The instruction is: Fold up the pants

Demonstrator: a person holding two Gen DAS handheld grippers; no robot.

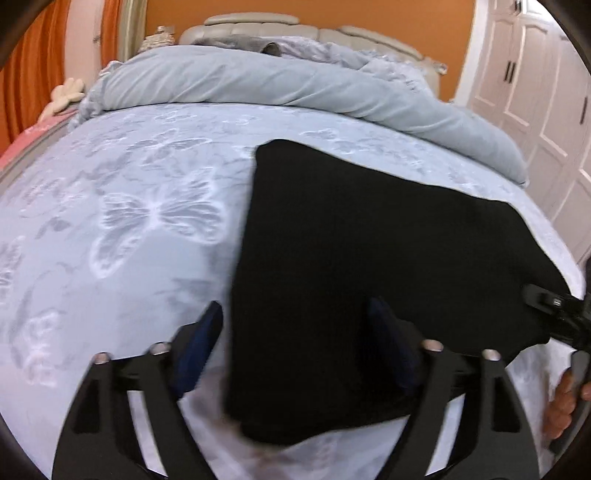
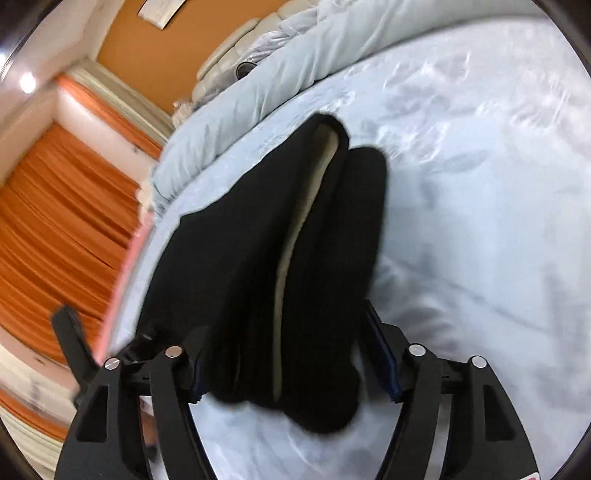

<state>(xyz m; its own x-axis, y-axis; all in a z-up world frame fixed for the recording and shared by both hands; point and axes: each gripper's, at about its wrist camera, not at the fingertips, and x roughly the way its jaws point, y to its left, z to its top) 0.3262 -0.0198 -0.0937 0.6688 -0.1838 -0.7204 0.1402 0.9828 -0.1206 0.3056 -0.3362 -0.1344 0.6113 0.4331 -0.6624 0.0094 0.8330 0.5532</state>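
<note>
The black pants [image 1: 369,258] lie folded in a thick rectangle on the light blue butterfly bedspread [image 1: 129,221]. My left gripper [image 1: 295,339] is open, its jaws wide apart over the near left edge of the pants. My right gripper [image 2: 295,362] is open too, its jaws standing on either side of the near end of the pants [image 2: 295,258], where a pale inner lining shows between two black layers. The right gripper also shows at the right edge of the left wrist view [image 1: 554,306], at the pants' right side. The left gripper's finger shows at the left in the right wrist view [image 2: 74,339].
A rolled pale blue duvet [image 1: 295,88] lies across the head of the bed before a padded headboard [image 1: 258,26]. Orange curtains [image 2: 55,229] hang on the left, white wardrobe doors [image 1: 535,92] stand on the right. A hand [image 1: 565,402] holds the right gripper.
</note>
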